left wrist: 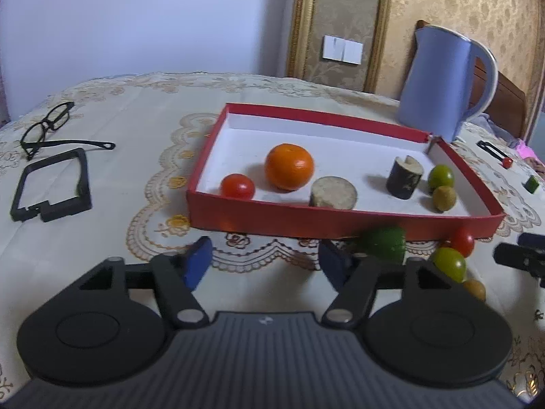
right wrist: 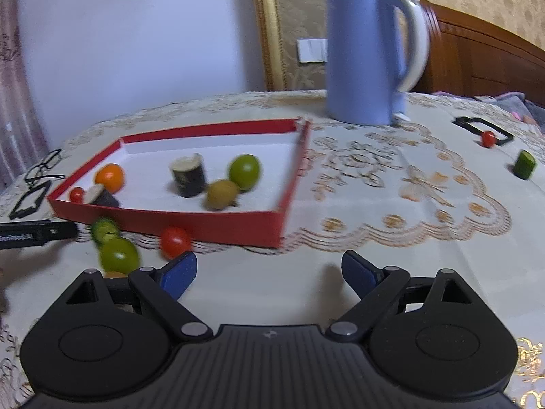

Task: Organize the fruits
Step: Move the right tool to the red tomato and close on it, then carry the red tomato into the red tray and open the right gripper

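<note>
A red box (left wrist: 282,220) (right wrist: 218,225) with a white floor holds an orange (left wrist: 289,166) (right wrist: 109,177), a red tomato (left wrist: 237,186), two dark cut pieces (left wrist: 333,193) (left wrist: 407,177), a green fruit (left wrist: 441,177) (right wrist: 244,171) and a brown kiwi (left wrist: 444,198) (right wrist: 222,194). In front of the box lie a cucumber piece (left wrist: 383,243) (right wrist: 104,230), a green fruit (left wrist: 449,263) (right wrist: 119,255) and a red tomato (left wrist: 461,241) (right wrist: 175,241). My left gripper (left wrist: 264,260) is open and empty. My right gripper (right wrist: 269,272) is open and empty, right of those fruits.
A blue kettle (left wrist: 439,81) (right wrist: 371,58) stands behind the box. Glasses (left wrist: 47,129) and a black frame (left wrist: 51,184) lie at the left. At the far right lie a small tomato (right wrist: 488,138), a black frame (right wrist: 483,129) and a green piece (right wrist: 524,164).
</note>
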`<action>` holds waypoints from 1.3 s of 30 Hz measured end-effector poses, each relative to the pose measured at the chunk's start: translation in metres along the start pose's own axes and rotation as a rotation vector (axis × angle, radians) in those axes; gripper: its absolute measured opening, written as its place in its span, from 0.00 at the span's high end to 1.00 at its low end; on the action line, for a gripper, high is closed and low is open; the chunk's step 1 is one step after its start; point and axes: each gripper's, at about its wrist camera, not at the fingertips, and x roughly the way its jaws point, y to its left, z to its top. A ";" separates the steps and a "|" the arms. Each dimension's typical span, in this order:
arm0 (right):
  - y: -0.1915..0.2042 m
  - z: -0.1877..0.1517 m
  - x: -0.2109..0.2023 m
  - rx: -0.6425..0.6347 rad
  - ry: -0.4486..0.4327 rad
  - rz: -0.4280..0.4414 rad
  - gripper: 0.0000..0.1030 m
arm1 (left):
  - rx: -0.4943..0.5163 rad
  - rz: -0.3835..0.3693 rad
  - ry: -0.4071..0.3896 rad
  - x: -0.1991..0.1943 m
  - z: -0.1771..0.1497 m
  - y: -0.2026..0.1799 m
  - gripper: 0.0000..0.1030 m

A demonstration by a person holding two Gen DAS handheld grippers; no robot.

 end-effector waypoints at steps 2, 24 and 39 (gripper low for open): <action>0.009 0.003 0.001 -0.002 -0.006 0.024 0.11 | 0.003 -0.008 0.003 0.000 0.000 0.000 0.29; 0.057 0.005 0.028 -0.068 0.024 0.083 0.75 | -0.023 -0.042 0.015 0.003 0.001 0.003 0.01; 0.047 0.017 0.002 -0.055 -0.048 0.077 0.75 | -0.036 -0.039 0.015 0.003 0.000 0.005 0.00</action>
